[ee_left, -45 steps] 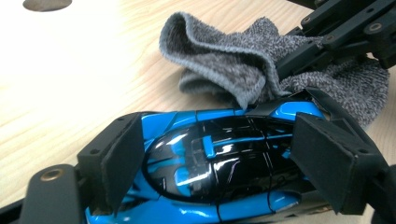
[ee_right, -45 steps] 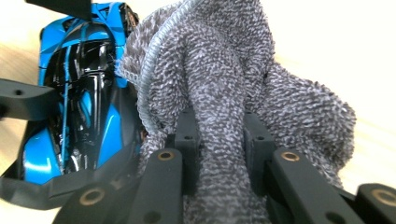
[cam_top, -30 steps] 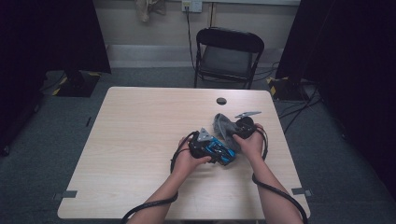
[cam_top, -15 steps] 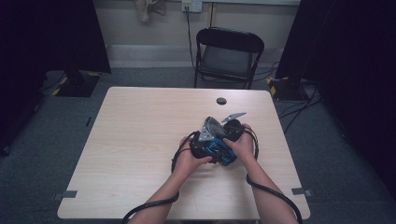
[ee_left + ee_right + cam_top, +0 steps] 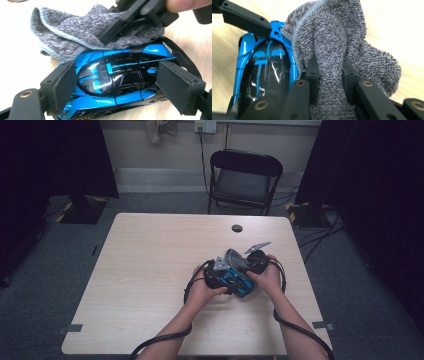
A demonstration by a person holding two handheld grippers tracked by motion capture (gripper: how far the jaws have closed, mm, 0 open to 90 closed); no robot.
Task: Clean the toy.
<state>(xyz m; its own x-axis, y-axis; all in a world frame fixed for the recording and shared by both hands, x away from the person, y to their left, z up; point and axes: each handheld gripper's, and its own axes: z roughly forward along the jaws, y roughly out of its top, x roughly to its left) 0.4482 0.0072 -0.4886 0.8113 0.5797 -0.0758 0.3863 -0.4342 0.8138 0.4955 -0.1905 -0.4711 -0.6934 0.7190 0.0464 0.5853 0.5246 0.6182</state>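
Cloth hides a good part of what matters here: the grey towel (image 5: 75, 30) lies bunched over one end of the blue and black toy car (image 5: 117, 82), so that end cannot be made out in the left gripper view, and the car's lower edge is cut off by the frame there. From the high view both are small and dim among the hands, and the car's detail is hard to read.

The left gripper (image 5: 115, 87) has its jaws spread wide, one foam pad on each long side of the car, clamping it across its width. The right gripper (image 5: 329, 80) has its jaws drawn narrow, pinching a fold of the towel, which bulges out above and beside them; its black frame rests on the towel just over the car, and a fingertip shows at the top edge of the left gripper view.

Seen from above, the left hand (image 5: 202, 287) and right hand (image 5: 267, 277) meet over the right half of the table (image 5: 150, 270), nearer the person's edge than the far one. Bare wood lies open to the left and ahead; the right edge is closer. A small dark round thing (image 5: 237, 228) sits near the far edge, well apart from the hands. A black folding chair (image 5: 245, 177) stands beyond the table. Cables trail off the near edge.
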